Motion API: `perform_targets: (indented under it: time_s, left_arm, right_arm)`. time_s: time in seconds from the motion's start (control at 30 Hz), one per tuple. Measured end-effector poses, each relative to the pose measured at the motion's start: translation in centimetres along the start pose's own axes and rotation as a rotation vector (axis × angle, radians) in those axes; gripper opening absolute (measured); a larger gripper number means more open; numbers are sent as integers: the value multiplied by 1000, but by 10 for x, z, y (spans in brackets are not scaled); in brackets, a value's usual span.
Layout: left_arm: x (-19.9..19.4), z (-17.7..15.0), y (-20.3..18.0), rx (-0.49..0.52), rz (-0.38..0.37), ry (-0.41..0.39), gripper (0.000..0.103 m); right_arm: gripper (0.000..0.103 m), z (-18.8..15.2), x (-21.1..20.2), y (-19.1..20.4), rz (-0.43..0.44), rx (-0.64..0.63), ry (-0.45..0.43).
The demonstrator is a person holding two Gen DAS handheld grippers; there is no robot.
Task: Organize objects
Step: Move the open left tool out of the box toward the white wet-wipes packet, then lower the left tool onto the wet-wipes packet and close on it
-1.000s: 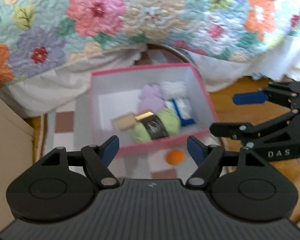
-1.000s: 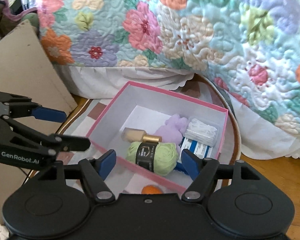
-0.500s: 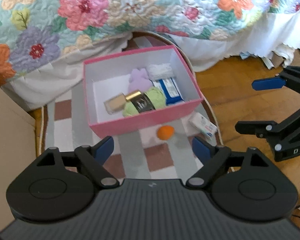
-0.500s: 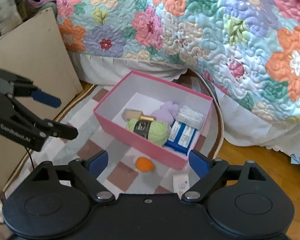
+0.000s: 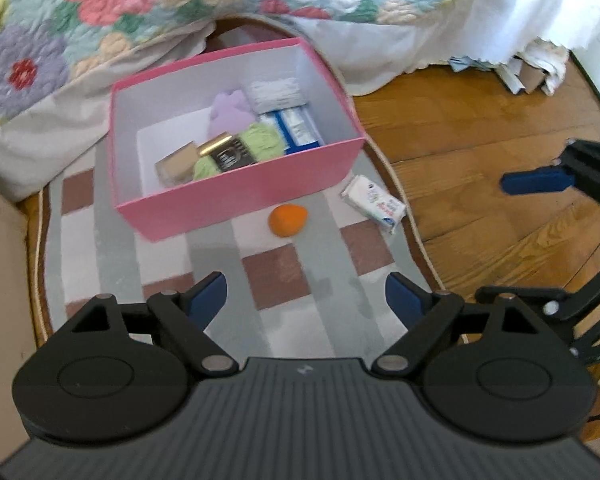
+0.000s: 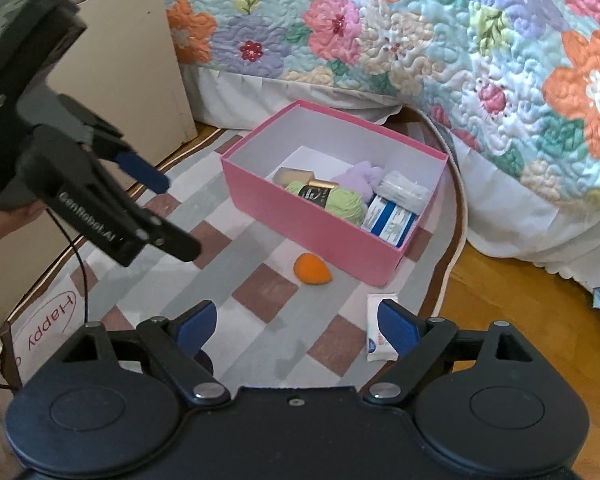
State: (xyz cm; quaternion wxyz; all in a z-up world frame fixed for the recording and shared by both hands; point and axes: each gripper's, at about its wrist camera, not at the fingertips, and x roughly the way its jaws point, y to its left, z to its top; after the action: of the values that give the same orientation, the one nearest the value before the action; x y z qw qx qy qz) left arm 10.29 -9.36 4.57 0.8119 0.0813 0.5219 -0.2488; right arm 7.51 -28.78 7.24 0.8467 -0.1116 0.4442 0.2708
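A pink box stands on a checked rug and holds green yarn, a gold-capped bottle, a lilac soft thing, a white pack and a blue-and-white packet. In front of the box lie an orange sponge and a small white tissue pack. My left gripper is open above the rug with nothing between its fingers. My right gripper is open too, its right fingertip over the tissue pack.
A floral quilt with a white skirt hangs behind the box. A beige board leans at the left. Wood floor runs right of the rug, with crumpled paper by the bed corner.
Both grippers have drawn back from the box and opened wider. The orange sponge and the tissue pack on the rug have come into full view.
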Motion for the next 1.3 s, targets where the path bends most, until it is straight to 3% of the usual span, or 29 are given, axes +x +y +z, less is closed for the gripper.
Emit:
perform_targets:
  time_s: [0.23, 0.37, 0.53, 0.7, 0.8, 1.0, 1.07, 1.13, 1.3]
  left_arm:
    - [28, 3, -32, 84, -62, -80, 86]
    - [65, 7, -40, 58, -108, -87, 85]
    - [121, 10, -42, -22, -152, -40, 83]
    - [167, 10, -47, -77, -189, -33, 79]
    - [185, 12, -47, -103, -183, -38, 69]
    - [204, 16, -39, -183, -214, -46, 53]
    - [207, 15, -37, -208, -224, -44, 48]
    - [210, 13, -36, -227, -235, -37, 37]
    - [211, 0, -40, -243, -223, -19, 30]
  right_arm:
    - [91, -53, 22, -17, -13, 50, -142]
    - [90, -73, 50, -32, -68, 35, -169]
    - [90, -82, 90, -54, -113, -1, -166]
    - [88, -81, 136, -77, -134, -3, -111]
    - [84, -81, 160, -87, -143, 8, -77]
    - [48, -83, 193, -99, -158, 66, 15]
    - [46, -87, 192, -101, -135, 119, 9]
    - [46, -89, 189, -98, -133, 165, 15]
    - [47, -99, 179, -89, -66, 350, 29]
